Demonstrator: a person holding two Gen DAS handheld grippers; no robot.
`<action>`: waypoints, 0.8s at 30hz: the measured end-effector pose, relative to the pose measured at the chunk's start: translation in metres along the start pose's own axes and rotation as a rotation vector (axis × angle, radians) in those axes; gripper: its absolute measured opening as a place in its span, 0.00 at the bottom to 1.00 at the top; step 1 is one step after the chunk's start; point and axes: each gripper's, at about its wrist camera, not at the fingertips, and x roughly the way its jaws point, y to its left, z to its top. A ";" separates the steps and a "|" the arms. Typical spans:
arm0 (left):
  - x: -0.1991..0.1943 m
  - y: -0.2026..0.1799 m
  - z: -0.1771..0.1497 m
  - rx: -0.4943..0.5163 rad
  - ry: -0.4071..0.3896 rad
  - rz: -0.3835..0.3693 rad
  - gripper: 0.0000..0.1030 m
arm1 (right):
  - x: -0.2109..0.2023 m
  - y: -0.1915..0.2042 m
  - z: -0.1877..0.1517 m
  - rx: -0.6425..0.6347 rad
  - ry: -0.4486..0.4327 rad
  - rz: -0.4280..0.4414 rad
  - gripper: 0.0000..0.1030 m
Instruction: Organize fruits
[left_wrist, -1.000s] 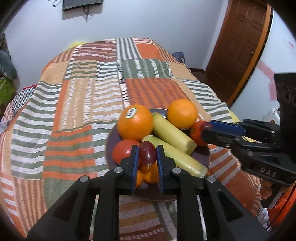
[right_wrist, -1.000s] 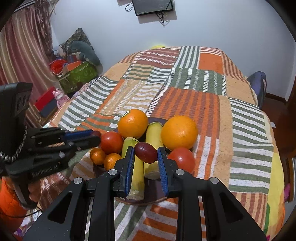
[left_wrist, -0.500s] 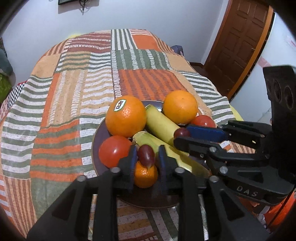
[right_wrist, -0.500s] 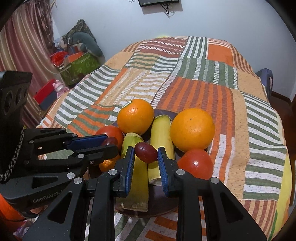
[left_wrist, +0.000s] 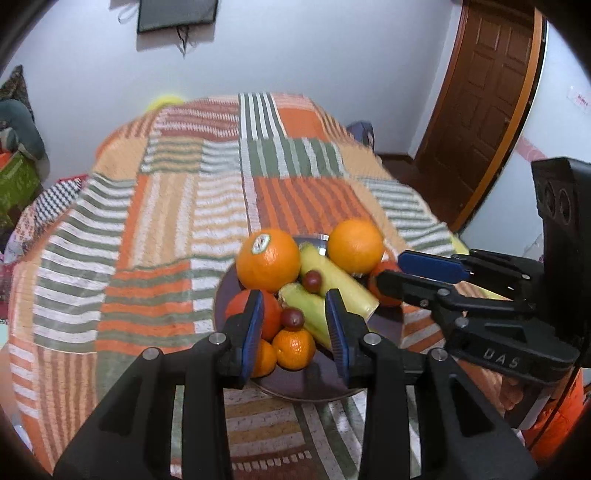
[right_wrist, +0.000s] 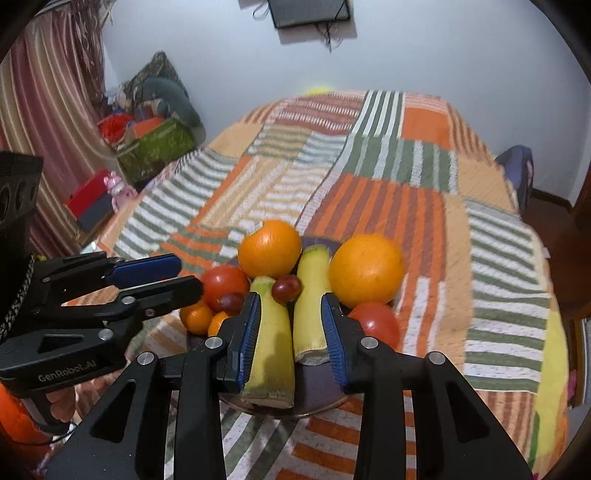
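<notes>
A dark plate (left_wrist: 295, 386) on the striped bedspread holds two oranges (left_wrist: 267, 258) (left_wrist: 355, 245), two yellow-green banana pieces (right_wrist: 273, 332), two tomatoes, small mandarins (left_wrist: 293, 347) and two red grapes. One grape (left_wrist: 292, 316) rests on a mandarin, free between the opening jaws of my left gripper (left_wrist: 294, 328). The other grape (right_wrist: 286, 288) lies between the banana pieces, just beyond my right gripper (right_wrist: 291, 328), whose jaws are opening and touch nothing. Each gripper also shows from the side in the other's view: the right gripper (left_wrist: 393, 268) and the left gripper (right_wrist: 186, 275).
The patchwork bedspread (left_wrist: 177, 221) stretches far behind the plate. A brown door (left_wrist: 484, 103) stands at the right. Boxes and soft bundles (right_wrist: 155, 144) crowd the floor by the striped curtain at the left. The plate sits near the bed's front edge.
Both grippers let go of their grapes and spread their jaws. The grapes now lie on the fruit pile, and both grippers have drawn back a little and risen.
</notes>
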 end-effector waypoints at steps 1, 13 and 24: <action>-0.008 -0.001 0.002 0.000 -0.020 0.006 0.33 | -0.008 0.001 0.001 0.001 -0.021 -0.005 0.30; -0.139 -0.036 0.015 0.024 -0.331 0.053 0.33 | -0.132 0.027 0.013 -0.009 -0.330 -0.060 0.30; -0.218 -0.071 0.001 0.056 -0.537 0.096 0.55 | -0.204 0.066 0.001 -0.076 -0.557 -0.105 0.57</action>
